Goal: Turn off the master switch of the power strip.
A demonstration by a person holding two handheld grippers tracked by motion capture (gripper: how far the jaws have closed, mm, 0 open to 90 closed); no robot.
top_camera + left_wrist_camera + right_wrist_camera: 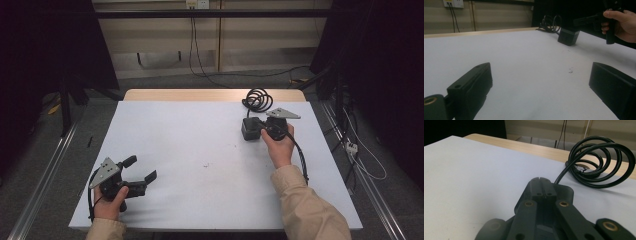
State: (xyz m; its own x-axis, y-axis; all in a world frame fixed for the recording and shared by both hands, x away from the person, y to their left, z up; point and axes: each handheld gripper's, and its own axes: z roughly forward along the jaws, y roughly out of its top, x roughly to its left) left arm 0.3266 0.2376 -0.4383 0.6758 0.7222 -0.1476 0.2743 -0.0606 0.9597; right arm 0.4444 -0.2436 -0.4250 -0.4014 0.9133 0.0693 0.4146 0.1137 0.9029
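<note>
Jaws of the right gripper (543, 185) meet above the black adapter (250, 128), its coiled cable (596, 160) trailing toward the far edge.

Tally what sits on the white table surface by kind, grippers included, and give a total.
Black power adapter block: 1
Coiled black cable attached to the block: 1
Handheld grippers: 2, the left gripper with jaws open near the front edge, the right gripper with jaws shut, over the block
Total: 4
</note>
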